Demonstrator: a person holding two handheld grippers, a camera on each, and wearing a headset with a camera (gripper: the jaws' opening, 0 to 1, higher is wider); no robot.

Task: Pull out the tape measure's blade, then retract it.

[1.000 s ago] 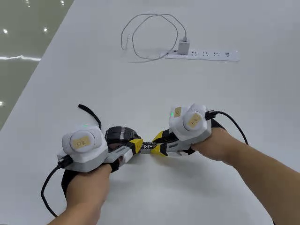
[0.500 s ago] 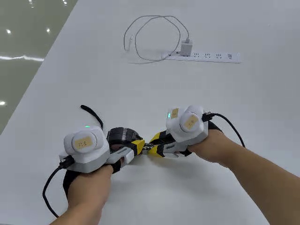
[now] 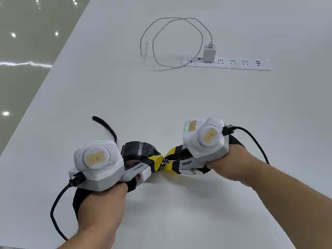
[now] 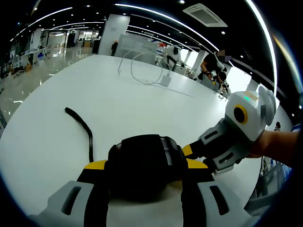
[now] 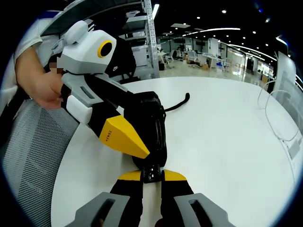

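The left hand-held gripper [image 4: 147, 164] is clamped across the black tape measure [image 3: 136, 150], which sits close to the near edge of the counter [image 3: 270, 119], left of its middle, with its wrist strap [image 3: 104, 126] trailing toward the left edge. The right hand-held gripper [image 5: 152, 176] has its jaws pinched narrow on the blade's tip [image 5: 152, 171], right at the mouth of the case. With almost no blade showing, I'd say this is one end of the job or the other — the pull about to start or the retraction nearly done. A pull would call for the right drawing straight away while the left keeps the case from twisting. The hook is buried between the pads, I can't pick out any lock button, and whether the case rests on the counter is hard to tell
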